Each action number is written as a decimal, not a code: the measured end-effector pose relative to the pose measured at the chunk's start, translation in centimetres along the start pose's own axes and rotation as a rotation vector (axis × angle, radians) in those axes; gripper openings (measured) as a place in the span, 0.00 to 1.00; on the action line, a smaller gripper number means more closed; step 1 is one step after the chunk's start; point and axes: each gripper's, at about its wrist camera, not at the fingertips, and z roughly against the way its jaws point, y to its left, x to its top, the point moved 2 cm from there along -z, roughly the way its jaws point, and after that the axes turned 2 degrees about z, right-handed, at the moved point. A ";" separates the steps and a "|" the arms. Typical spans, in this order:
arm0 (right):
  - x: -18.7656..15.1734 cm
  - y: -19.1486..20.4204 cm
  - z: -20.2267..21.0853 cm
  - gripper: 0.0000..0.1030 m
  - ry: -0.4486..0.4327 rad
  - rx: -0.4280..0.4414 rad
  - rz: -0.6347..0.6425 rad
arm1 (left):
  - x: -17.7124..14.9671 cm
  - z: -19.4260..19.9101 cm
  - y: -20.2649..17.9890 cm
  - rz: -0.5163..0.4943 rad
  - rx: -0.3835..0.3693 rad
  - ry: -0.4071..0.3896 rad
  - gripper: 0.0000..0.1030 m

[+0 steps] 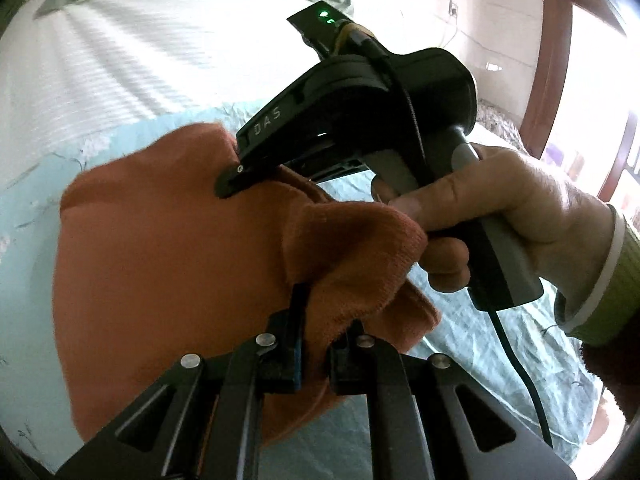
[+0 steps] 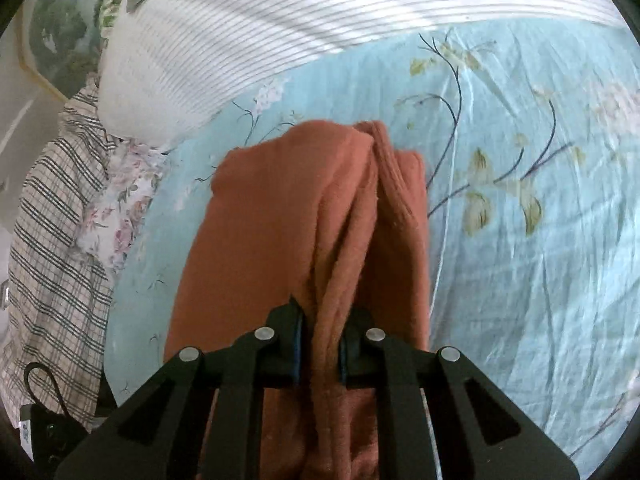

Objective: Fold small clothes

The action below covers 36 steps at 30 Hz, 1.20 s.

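An orange knit garment (image 1: 168,264) hangs above the light blue floral bedsheet (image 1: 28,216). My left gripper (image 1: 320,332) is shut on a bunched edge of it at the bottom of the left wrist view. My right gripper (image 2: 322,336) is shut on another gathered edge of the garment (image 2: 280,208), which drapes forward from its jaws. In the left wrist view the right gripper (image 1: 230,182), held by a hand, pinches the garment's upper edge at its fingertips.
A white striped pillow (image 2: 240,48) lies at the head of the bed. A plaid cloth (image 2: 56,216) and a floral cloth (image 2: 128,204) lie at the left. The sheet (image 2: 520,240) stretches to the right. A wooden door frame (image 1: 548,60) stands at far right.
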 end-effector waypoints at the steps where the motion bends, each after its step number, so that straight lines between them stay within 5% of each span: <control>1: 0.0 -0.1 0.0 0.14 -0.008 0.003 0.003 | 0.3 0.0 0.4 0.003 -0.004 0.002 0.07; 8: -0.6 -0.5 0.2 0.14 -0.038 -0.027 0.011 | 1.2 -0.5 1.6 0.045 -0.023 0.026 0.12; 10: -0.8 -0.5 0.2 0.15 -0.035 -0.039 0.018 | 0.7 -0.1 1.6 0.067 -0.050 0.033 0.21; 12: -1.2 -0.6 0.7 0.19 -0.034 -0.061 0.014 | 0.2 0.9 2.3 0.100 -0.056 0.035 0.49; 15: -1.6 -0.7 2.5 0.34 -0.071 -0.114 0.018 | -0.6 3.9 4.4 0.161 -0.041 0.004 0.75; 16: -1.8 -0.7 3.1 0.46 -0.083 -0.133 0.018 | -0.8 5.0 5.6 0.186 -0.022 -0.011 0.79; 17: -2.0 -0.6 3.7 0.59 -0.096 -0.142 0.013 | -1.0 5.6 6.6 0.206 -0.006 -0.021 0.81; 19: -2.7 -0.5 4.6 0.69 -0.116 -0.132 0.012 | -1.3 6.8 9.3 0.266 0.016 -0.031 0.81; 29: -3.6 -2.0 2.4 0.69 -0.046 -0.057 -0.080 | -2.4 2.9 20.7 0.619 -0.131 0.067 0.83; 36: -2.9 -2.1 0.5 0.69 -0.003 -0.022 -0.109 | -1.4 -1.7 22.5 0.681 -0.225 0.102 0.81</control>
